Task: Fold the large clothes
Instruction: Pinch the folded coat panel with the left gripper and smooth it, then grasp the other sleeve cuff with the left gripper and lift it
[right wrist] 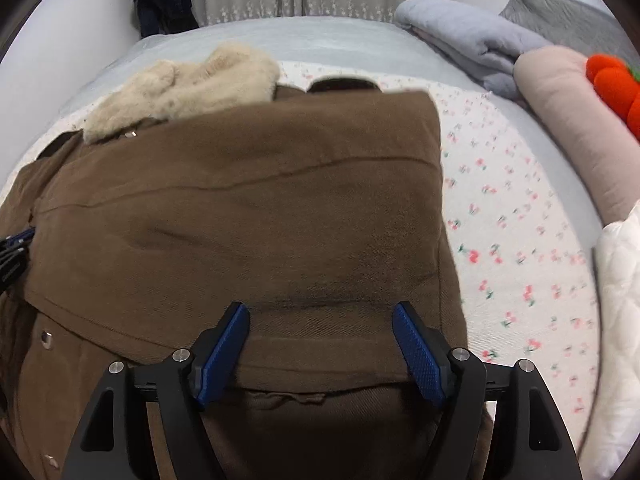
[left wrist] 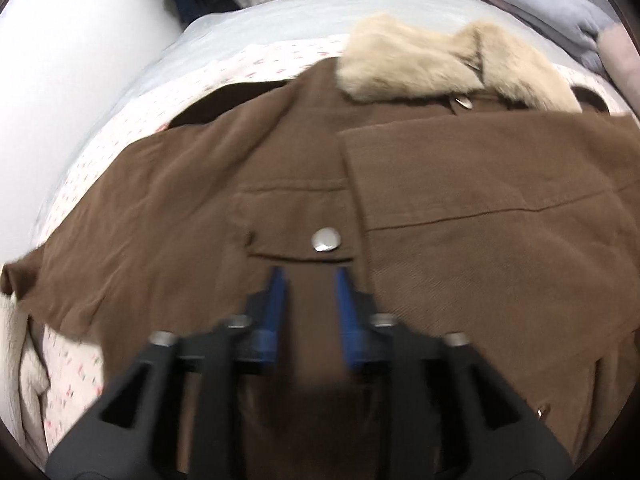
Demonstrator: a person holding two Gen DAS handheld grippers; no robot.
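Both the left gripper and the right gripper hover with jaws spread, gripping nothing, above the brown coat on the bed.

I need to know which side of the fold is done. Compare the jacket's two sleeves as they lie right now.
The right sleeve is folded in across the brown jacket's front, its cuff edge near the middle by the chest pocket snap. The left sleeve lies spread outward over the floral sheet, not yet folded. Both are the same brown cloth and lie flat on the bed.
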